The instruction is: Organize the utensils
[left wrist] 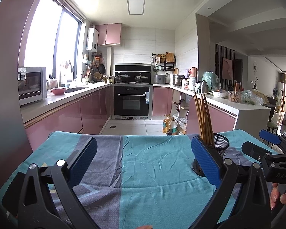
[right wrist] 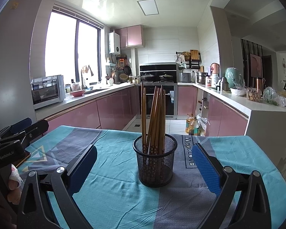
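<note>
A bundle of brown wooden chopsticks (right wrist: 156,118) stands tips-up and fanned in a round black wire-mesh cup (right wrist: 155,164) on a table draped in a turquoise-and-grey patterned cloth (right wrist: 112,196), with no loose utensil visible anywhere on the cloth in either view. The cup sits upright near the middle of the table, straight ahead of the right gripper (right wrist: 143,168), whose blue-padded jaws are spread wide and hold nothing; the cup lies between and just beyond the fingertips, apart from both pads. The left gripper (left wrist: 143,164) is also wide apart and empty over bare cloth, with the cup just beside and partly behind its right-hand pad. Each tool shows at the edge of the other's view, black-framed and held in a bare hand. Behind the table runs a kitchen of pink cabinets (right wrist: 112,112), a black built-in oven (left wrist: 131,100) and a white microwave (left wrist: 31,85) on the counter. By the look of it, the sorting is at or close to its end, all the sticks being gathered in the cup. Any further move would call for drawing both tools back without knocking the light, top-heavy holder, or for closing gently on a leaning stick to straighten it
</note>
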The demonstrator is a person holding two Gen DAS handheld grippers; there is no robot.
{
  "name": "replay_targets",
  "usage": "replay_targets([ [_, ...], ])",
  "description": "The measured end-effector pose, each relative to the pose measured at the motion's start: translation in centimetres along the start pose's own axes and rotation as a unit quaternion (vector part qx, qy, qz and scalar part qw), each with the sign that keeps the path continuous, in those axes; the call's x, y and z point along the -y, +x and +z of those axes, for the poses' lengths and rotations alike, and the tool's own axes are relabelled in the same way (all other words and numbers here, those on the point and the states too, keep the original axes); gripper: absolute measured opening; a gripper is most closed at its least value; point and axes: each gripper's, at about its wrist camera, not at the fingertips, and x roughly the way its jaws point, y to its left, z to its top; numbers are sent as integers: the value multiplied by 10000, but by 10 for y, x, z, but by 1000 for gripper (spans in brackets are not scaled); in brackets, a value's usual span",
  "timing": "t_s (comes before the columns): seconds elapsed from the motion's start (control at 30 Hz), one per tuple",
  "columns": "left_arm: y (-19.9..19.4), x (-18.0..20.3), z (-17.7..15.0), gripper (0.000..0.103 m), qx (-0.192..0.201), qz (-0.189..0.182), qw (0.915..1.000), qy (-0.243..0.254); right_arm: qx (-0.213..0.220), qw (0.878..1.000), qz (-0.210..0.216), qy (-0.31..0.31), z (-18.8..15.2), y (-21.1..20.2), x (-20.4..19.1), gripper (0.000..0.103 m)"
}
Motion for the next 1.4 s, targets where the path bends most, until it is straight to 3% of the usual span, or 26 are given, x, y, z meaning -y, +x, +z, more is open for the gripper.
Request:
replay_targets([
  [1.4,1,2,0,97,27,9,10000,11,42,10000,-3,20,1,0,2,96],
])
